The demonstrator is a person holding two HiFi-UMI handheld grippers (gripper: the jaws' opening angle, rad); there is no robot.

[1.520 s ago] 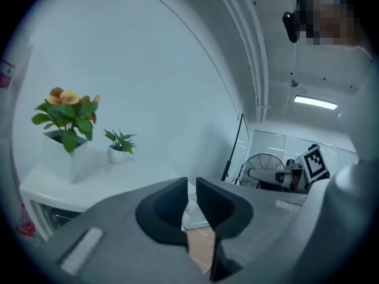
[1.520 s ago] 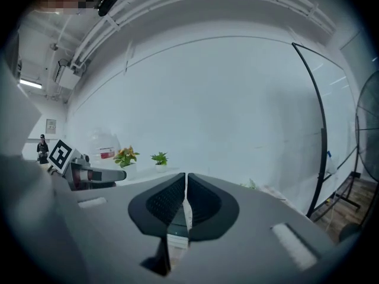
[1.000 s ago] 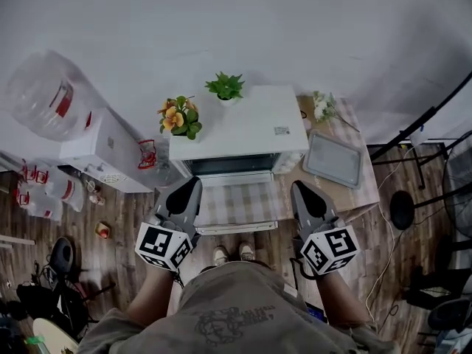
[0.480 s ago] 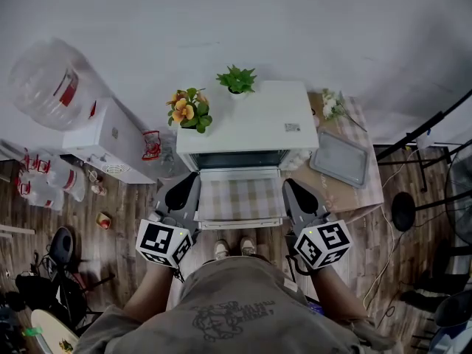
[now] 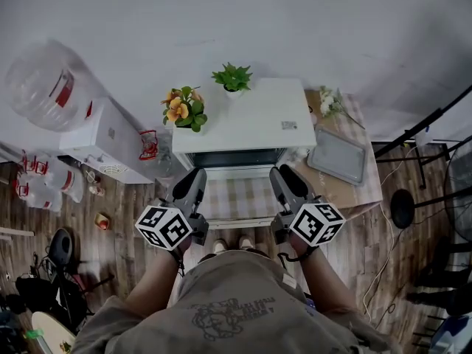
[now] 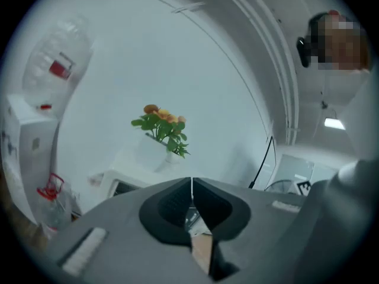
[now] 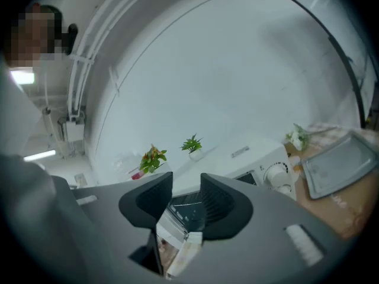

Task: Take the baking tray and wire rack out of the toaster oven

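Left claw (image 6: 191, 185): clenched, tips meeting, nothing between them. In the head view this claw (image 5: 195, 177) sits at the left edge of the lowered oven door (image 5: 237, 198).

Right claw (image 7: 186, 183): released. Its jaws have just been opening and stand apart with nothing between them. Through the gap shows the dark oven opening ahead. In the head view this claw (image 5: 280, 174) sits at the door's right edge.

Toaster oven (image 5: 243, 120): white, directly ahead of both claws, door folded down toward them.

Baking tray (image 5: 338, 157): already outside, lying flat on the bench (image 5: 335, 192), ahead and to the right of the right claw, beside the oven.

Wire rack: cannot be made out in the dark opening.

Orange flowers (image 5: 182, 111) stand ahead of the left claw. A green plant (image 5: 231, 78) is on the oven top.
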